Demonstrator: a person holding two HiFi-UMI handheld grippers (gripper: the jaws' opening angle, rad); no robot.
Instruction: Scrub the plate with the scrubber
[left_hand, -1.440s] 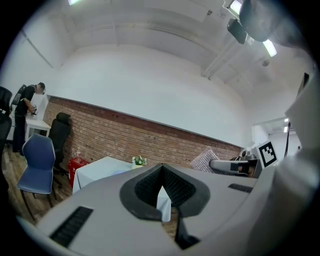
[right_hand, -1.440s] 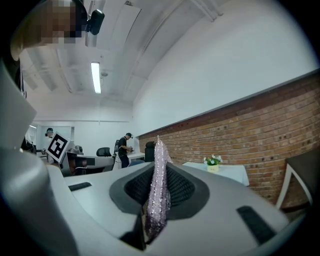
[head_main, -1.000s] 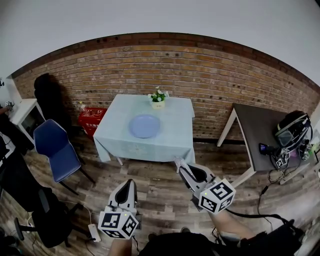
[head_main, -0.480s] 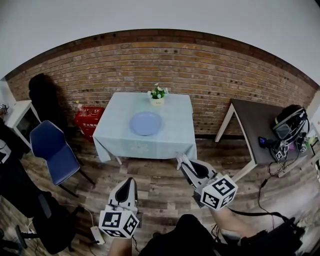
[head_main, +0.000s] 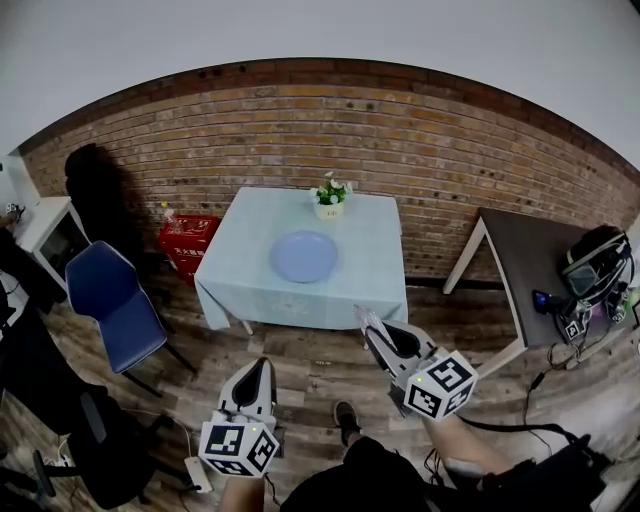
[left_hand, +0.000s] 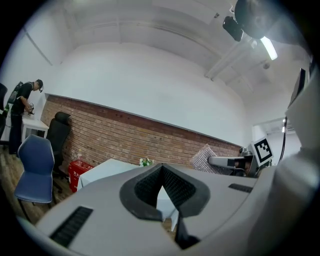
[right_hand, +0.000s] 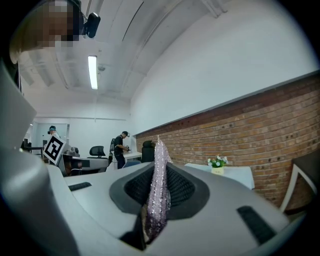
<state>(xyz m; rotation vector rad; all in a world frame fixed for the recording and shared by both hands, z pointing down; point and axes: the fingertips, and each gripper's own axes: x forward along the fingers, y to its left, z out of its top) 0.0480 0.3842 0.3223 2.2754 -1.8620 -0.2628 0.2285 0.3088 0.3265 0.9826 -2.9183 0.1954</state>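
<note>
A round blue plate (head_main: 303, 256) lies on a table with a pale blue cloth (head_main: 240, 270), well ahead of me by the brick wall. Both grippers hang over the wooden floor, short of the table. My right gripper (head_main: 362, 318) is shut on a sparkly pinkish scrubber (right_hand: 157, 190) that stands up between the jaws. My left gripper (head_main: 258, 364) is shut with nothing in it. In the left gripper view the table (left_hand: 107, 170) shows beyond the jaws, with the scrubber (left_hand: 205, 156) off to the right.
A small pot of white flowers (head_main: 329, 200) stands at the table's far edge. A blue chair (head_main: 110, 290) and a red crate (head_main: 186, 235) are left of the table. A dark table (head_main: 530, 275) with gear is on the right. Black office chairs stand at lower left.
The table and plate have shifted right and slightly nearer in the head view. A foot now shows on the floor between the grippers. Both grippers stay shut as before.
</note>
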